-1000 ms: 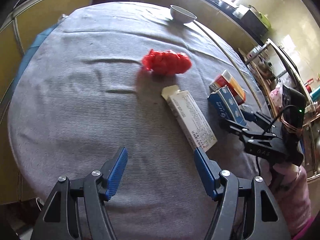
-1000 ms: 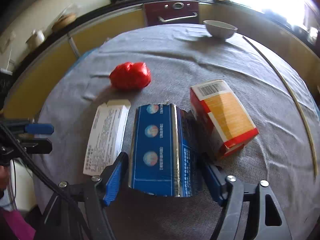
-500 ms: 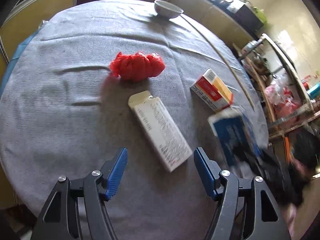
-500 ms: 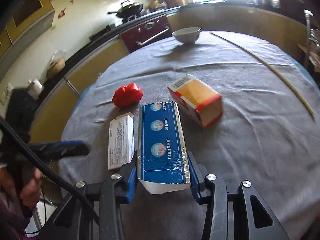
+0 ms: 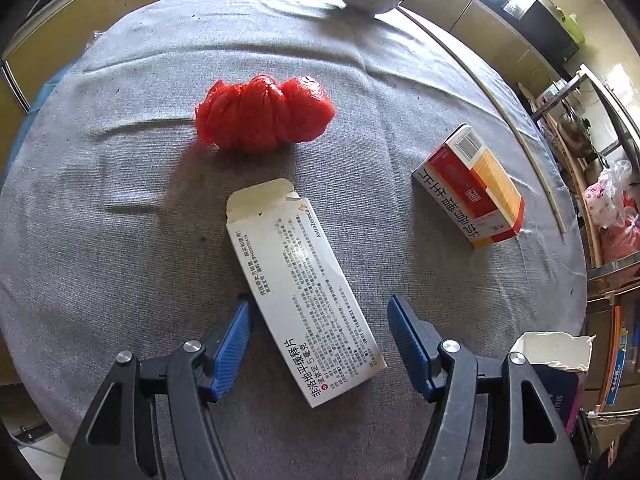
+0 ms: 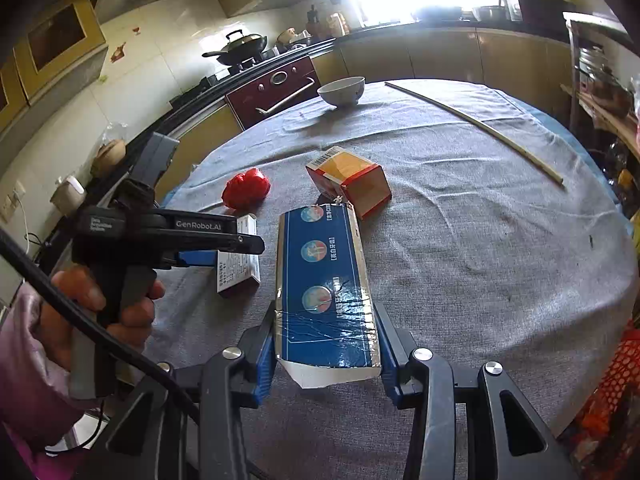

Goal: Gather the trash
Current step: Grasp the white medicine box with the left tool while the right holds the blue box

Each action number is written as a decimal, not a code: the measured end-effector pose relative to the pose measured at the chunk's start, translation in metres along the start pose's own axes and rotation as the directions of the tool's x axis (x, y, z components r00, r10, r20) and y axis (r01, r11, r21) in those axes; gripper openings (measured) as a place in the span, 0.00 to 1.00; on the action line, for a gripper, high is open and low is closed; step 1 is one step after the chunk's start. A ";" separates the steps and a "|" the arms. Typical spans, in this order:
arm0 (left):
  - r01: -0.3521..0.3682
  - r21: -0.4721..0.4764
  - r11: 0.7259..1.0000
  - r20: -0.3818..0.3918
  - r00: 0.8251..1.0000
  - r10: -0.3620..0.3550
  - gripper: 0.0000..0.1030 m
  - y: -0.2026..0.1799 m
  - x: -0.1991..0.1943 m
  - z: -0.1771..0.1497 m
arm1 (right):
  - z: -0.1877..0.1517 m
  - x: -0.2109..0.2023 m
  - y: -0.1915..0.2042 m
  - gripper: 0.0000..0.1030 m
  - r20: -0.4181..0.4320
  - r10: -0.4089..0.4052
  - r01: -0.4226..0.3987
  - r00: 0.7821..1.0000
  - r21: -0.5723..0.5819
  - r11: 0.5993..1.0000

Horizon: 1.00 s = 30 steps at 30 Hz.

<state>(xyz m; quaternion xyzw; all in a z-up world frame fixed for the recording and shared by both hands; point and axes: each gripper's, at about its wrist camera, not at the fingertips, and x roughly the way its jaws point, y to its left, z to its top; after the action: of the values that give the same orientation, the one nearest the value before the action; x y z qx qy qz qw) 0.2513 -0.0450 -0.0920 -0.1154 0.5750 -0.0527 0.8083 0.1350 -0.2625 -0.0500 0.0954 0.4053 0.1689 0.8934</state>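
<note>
Blue carton (image 6: 326, 280) lifted, white box (image 5: 300, 288) nearer

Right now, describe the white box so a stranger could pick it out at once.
On the round grey-clothed table, look in front of the crumpled red bag, toward the near edge. The white box lies flat between the open left tongs. Unlike the red-and-orange box, it is long, white with small black print, its far flap open.

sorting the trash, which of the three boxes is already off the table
The blue box, clamped between the right gripper's fingers. The white box and the red and orange box lie flat on the grey cloth.
</note>
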 end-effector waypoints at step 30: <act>0.081 0.030 0.996 -0.077 0.994 -0.078 0.67 0.033 -0.026 -0.023 | -0.027 0.021 0.016 0.51 -0.120 -0.108 0.110 0.987 0.012 0.994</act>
<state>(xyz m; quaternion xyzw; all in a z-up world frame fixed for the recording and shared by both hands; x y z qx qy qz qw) 0.2194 -0.0097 -0.0832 -0.1226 0.5993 -0.0989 0.7848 0.1237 -0.2391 -0.0772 0.0710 0.4638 0.1215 0.8747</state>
